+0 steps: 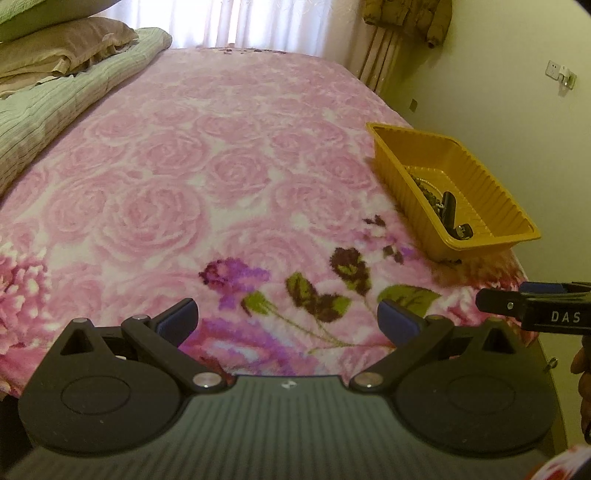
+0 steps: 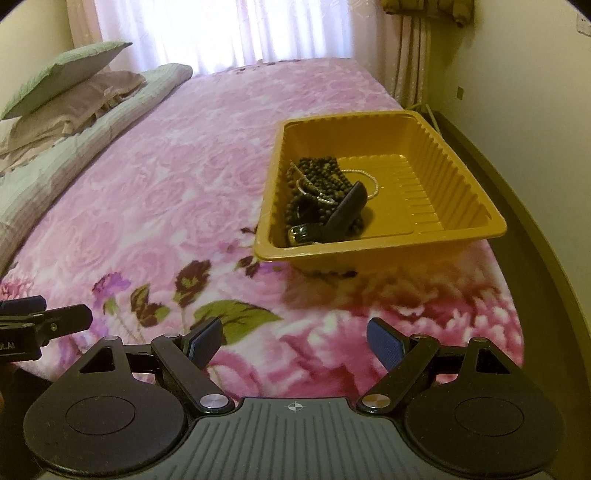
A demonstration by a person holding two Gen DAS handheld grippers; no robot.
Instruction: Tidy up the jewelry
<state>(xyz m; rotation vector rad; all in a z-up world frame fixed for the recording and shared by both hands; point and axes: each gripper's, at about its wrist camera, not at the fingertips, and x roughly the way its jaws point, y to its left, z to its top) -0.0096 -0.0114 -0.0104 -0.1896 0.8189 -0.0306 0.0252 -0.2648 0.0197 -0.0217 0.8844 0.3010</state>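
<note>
A yellow plastic tray (image 2: 458,177) sits on the pink rose blanket near the bed's right edge; the left wrist view shows the same tray (image 1: 491,206) at the right. Inside it lie dark bead strands (image 2: 317,173), a thin pearl chain (image 2: 371,181), a black watch strap (image 2: 345,214) and a buckle (image 2: 301,233). My right gripper (image 2: 295,341) hovers open over the blanket, short of the tray's near wall, with nothing between its fingers. My left gripper (image 1: 288,319) is open too, empty, left of the tray.
Folded green quilt (image 2: 66,155) and pillows (image 1: 62,44) lie along the far left of the bed. A wall and the bed frame (image 2: 546,229) run close on the right. Curtains (image 2: 221,29) hang behind the bed. Part of the other gripper (image 1: 535,306) shows at the right edge.
</note>
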